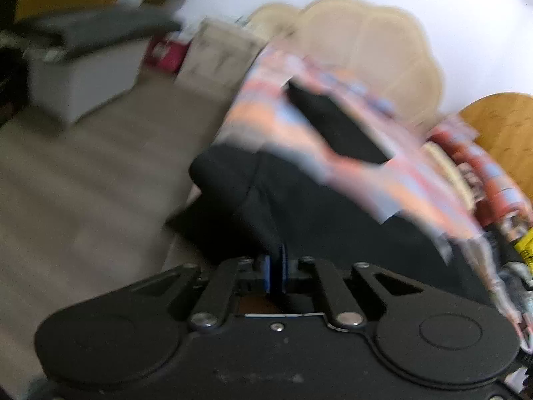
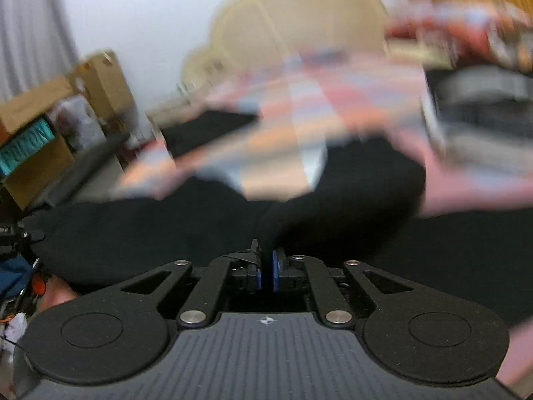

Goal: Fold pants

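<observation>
1. Gripping the black pants (image 1: 333,220), the left tool (image 1: 275,268) is clamped on a pinch of cloth.
2. The right tool (image 2: 266,268) pinches another fold.
3. The pants lie on a patterned bed (image 2: 299,133).
4. I think both tools should lift evenly and keep the edge tight.

We see a bed with a patterned cover (image 1: 349,180), and the black pants (image 1: 316,213) lie directly on it.
</observation>
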`<move>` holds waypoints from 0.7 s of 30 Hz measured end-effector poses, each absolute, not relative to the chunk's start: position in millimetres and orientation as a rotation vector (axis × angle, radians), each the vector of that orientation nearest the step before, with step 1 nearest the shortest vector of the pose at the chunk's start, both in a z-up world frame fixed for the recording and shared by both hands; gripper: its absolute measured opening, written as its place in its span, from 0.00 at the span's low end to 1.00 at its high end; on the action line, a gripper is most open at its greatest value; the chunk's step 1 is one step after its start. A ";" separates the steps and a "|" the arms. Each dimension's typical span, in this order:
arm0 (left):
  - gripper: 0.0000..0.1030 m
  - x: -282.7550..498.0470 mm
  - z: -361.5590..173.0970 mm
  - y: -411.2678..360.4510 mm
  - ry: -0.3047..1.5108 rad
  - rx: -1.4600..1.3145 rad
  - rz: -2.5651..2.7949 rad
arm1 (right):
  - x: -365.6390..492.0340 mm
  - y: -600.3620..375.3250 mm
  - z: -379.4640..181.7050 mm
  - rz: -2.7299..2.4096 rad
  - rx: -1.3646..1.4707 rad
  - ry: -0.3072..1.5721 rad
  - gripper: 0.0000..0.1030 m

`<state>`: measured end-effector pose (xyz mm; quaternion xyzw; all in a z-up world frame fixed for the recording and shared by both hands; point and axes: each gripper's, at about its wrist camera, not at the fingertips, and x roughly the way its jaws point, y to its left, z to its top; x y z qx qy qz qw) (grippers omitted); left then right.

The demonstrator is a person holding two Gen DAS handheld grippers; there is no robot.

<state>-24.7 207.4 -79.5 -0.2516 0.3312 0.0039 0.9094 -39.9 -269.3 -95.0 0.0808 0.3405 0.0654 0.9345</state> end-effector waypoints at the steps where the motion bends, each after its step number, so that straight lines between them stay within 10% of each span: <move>1: 0.12 -24.7 -91.9 210.4 0.698 -0.547 0.022 | -38.6 -269.6 -108.4 0.116 0.153 0.731 0.08; 8: 0.25 -28.0 -96.6 214.1 0.675 -0.621 0.048 | -44.5 -273.5 -107.4 0.122 0.148 0.709 0.10; 11: 0.54 -35.7 -83.3 216.4 0.615 -0.596 0.103 | -50.1 -270.0 -103.6 0.124 0.148 0.688 0.11; 21: 0.54 -49.2 -54.3 215.3 0.548 -0.548 0.174 | -40.8 -260.1 -116.4 0.131 0.071 0.744 0.13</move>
